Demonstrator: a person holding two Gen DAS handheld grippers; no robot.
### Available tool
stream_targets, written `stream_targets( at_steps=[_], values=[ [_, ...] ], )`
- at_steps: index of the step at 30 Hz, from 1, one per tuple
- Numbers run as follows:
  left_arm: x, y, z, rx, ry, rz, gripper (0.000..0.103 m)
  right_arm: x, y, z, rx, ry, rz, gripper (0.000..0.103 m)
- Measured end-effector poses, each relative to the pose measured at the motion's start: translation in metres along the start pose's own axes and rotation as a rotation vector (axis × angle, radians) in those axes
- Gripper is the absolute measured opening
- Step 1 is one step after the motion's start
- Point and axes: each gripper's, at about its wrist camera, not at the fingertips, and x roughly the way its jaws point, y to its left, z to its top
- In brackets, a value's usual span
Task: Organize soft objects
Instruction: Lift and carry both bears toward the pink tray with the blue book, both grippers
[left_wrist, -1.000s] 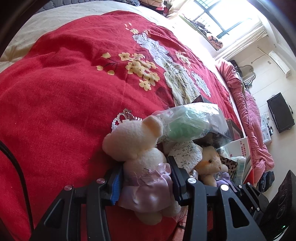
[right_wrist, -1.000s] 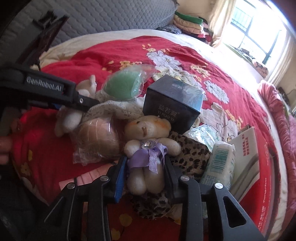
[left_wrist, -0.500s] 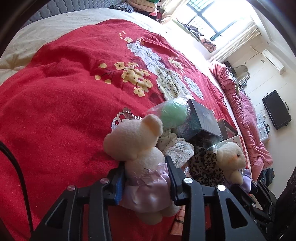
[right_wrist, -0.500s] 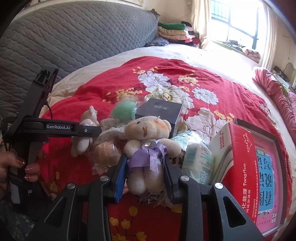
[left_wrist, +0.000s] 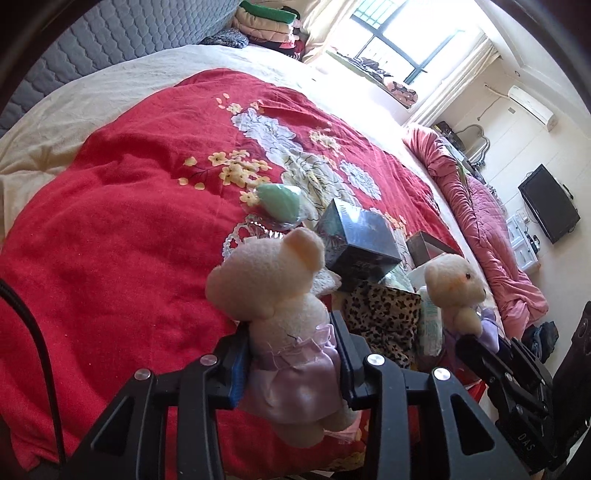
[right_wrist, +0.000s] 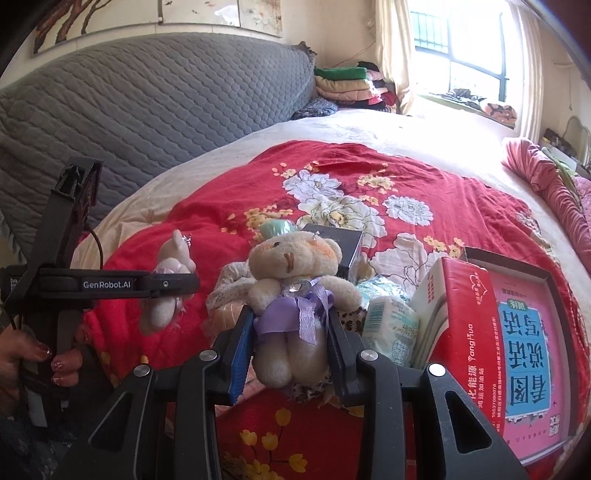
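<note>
Fingers of left gripper (left_wrist: 291, 354) pinch pink-dress bear (left_wrist: 284, 314); right gripper (right_wrist: 290, 341) pinches purple-bow bear (right_wrist: 295, 280). Both bears off red quilt (left_wrist: 110, 229), above pile w/ green sponge (left_wrist: 280, 201), leopard pouch (left_wrist: 384, 314); nothing placed yet, most sorting prob left

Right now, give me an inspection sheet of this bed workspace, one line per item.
Surface: red floral bedspread over a cream sheet.
Job's things: two cream teddy bears, one in a lilac dress, one with a purple bow, both lifted.
Clutter: dark box, green bagged item, leopard-print pouch, red and pink box.
Grippers: left hand-held gripper shut on the dressed bear; right hand-held gripper shut on the bow bear.
Cables: black cable at left.
Surroundings: grey quilted headboard, window, folded blankets.
</note>
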Motion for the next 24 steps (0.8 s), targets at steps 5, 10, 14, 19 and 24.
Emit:
stream_targets(
  at_steps=[5,10,14,19,24],
  values=[
    [-0.006,-0.031,-0.006,0.066,0.005,-0.007,0.039,-0.017,-0.01,0.001,0.027,-0.042,-0.005,0.037],
    [-0.01,-0.059,-0.012,0.115,0.011,-0.011,0.039,-0.036,-0.022,0.0,0.056,-0.084,-0.012,0.037],
    [-0.012,-0.078,-0.015,0.152,0.013,-0.009,0.039,-0.046,-0.03,-0.001,0.075,-0.104,-0.015,0.037],
    [-0.013,-0.103,-0.017,0.2,0.012,-0.007,0.039,-0.062,-0.042,-0.003,0.104,-0.141,-0.023,0.037],
    [-0.012,-0.128,-0.02,0.248,0.014,-0.01,0.039,-0.076,-0.054,-0.005,0.133,-0.176,-0.041,0.037]
  ],
)
